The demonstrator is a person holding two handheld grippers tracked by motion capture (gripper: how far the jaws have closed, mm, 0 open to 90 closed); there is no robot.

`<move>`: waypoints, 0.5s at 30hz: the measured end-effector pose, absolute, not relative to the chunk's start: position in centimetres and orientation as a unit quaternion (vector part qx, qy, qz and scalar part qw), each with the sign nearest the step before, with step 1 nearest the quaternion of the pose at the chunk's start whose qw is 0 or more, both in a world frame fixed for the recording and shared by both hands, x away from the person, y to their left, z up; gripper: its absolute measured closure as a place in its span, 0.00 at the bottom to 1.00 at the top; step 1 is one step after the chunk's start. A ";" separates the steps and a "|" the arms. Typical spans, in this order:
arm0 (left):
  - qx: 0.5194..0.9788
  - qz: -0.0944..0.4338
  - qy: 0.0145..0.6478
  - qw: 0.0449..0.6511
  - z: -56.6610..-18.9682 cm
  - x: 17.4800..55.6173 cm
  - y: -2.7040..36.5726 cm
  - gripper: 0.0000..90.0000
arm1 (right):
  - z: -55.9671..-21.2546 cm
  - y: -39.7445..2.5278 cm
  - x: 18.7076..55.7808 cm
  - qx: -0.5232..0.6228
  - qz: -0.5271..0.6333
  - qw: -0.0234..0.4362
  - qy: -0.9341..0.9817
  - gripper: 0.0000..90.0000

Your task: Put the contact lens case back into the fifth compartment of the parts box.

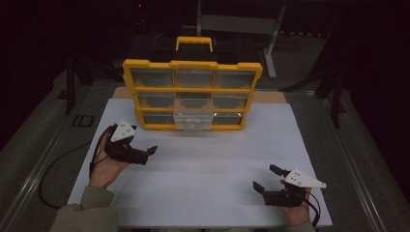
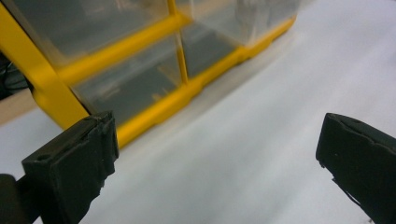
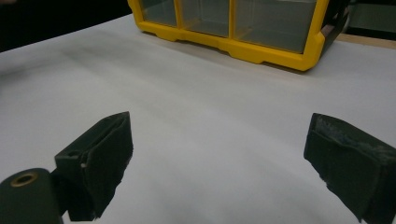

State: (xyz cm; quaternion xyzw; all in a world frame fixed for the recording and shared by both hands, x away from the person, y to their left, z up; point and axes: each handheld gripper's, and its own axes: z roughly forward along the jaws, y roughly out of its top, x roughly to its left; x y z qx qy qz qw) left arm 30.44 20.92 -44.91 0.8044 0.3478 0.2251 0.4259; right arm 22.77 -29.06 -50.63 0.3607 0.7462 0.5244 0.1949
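High view: white sheet [image 1: 203, 164] covers the table. Surroundings dark.

Left side: left hand [image 1: 104, 166] comes in from the near left edge and holds the left gripper [image 1: 140, 153] over the sheet, near the cabinet's near-left corner but apart from it. Jaws spread wide, nothing between them. Grey three-cornered plate [image 1: 123, 131] sits on top; black cable [image 1: 58, 164] loops off to the left. In the left gripper view the left gripper [image 2: 215, 154] shows both black jaws far apart with bare sheet [image 2: 243, 140] between them; the cabinet's yellow frame [image 2: 154, 107] and clear drawer fronts lie just beyond, blurred.

Centre, far: yellow drawer cabinet [image 1: 193, 94] stands upright at the sheet's far edge, three rows of three clear drawers, yellow carry handle [image 1: 194, 42] on top. Bottom-middle drawer [image 1: 193, 121] is pulled out toward the near side. Contents cannot be made out.

Right side: right gripper [image 1: 266, 179] is held low at the near right of the sheet, well apart from the cabinet. Jaws released, empty. Right gripper view: right gripper [image 3: 217, 158] jaws wide, white sheet [image 3: 210, 116] between, cabinet [image 3: 243, 28] far ahead.
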 end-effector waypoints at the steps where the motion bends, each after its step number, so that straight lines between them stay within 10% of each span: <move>1: 0.801 0.225 0.349 0.431 -45.5 30.0 21.0 0.00 | -50.6 -29.0 22.8 0.361 0.526 0.194 0.745 0.09; 15: 0.772 0.253 0.371 0.450 -49.2 25.9 22.4 0.00 | -49.7 -28.5 23.6 0.360 0.540 0.218 0.729 0.09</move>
